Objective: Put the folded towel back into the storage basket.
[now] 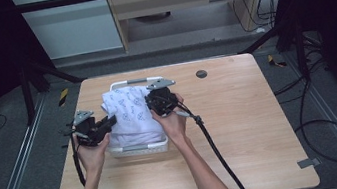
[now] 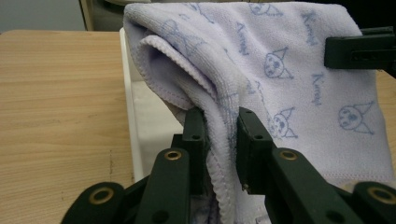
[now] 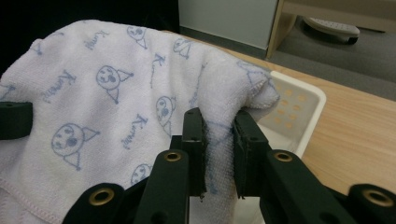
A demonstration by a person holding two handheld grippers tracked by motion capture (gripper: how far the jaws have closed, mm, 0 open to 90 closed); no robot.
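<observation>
Towel, one of it, pale lilac with small blue cat-face prints, folded into a thick bundle and sitting in the single white basket on my bench. The basket is a slotted plastic one; the towel heaps above its rim and I can make out nothing else inside. I hold two tools. My left tool stands at the towel's left side, its jaws pinched on a fold of the hemmed edge, with cloth squeezed between the pads in the left gripper view. My right tool is at the towel's right side, toward the basket's far end, likewise clamped on a bunched fold. Out beyond the towel, the bench carries one round dark cap near its far edge, well apart from the basket.
</observation>
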